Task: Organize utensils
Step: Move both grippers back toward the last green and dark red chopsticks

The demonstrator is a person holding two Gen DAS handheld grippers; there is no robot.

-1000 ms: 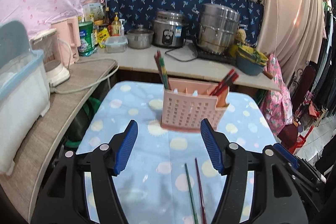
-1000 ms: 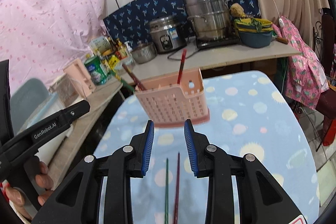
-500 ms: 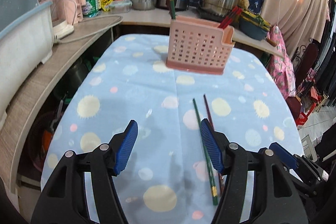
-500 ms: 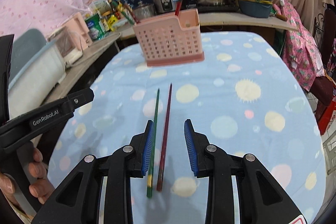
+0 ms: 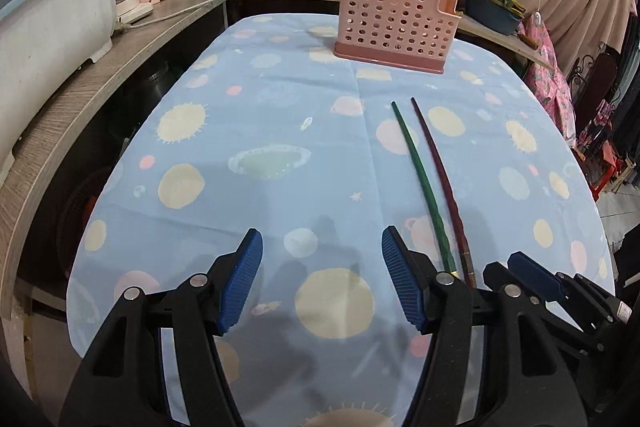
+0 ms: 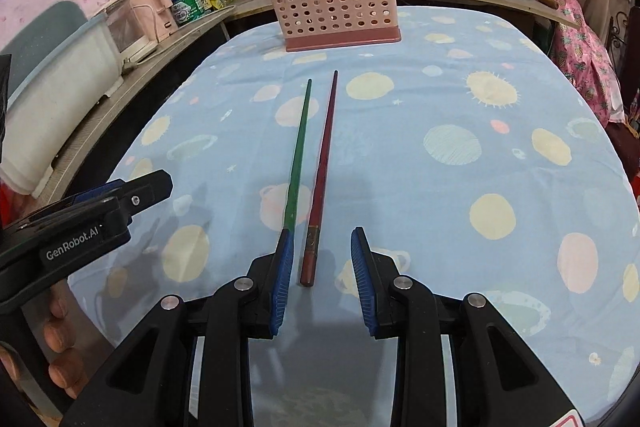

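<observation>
Tablecloth (image 6: 460,99), pale blue with planets and suns, fills the space under and ahead of both grippers. Far ahead of them, near its back edge, stands the pink perforated holder (image 6: 334,1), upright, with several chopsticks already sticking out of its top, so part of the sorting looks done. Two pieces are left lying on the cloth: a green chopstick (image 6: 298,151) and a red chopstick (image 6: 324,163), side by side and close but not touching along most of their length.

Both lie with their long axes running from the grippers toward the holder, thin tips pointing away at it, thick butt ends nearest the grippers.

The right gripper (image 6: 322,275) has its jaws apart with nothing clamped; the red butt end sits between them, while the green one runs behind its left pad. The left gripper (image 5: 322,283) is wider apart and empty, both sticks just to its right. By my reading, a pick-up of the red stick comes next, then the green.
</observation>
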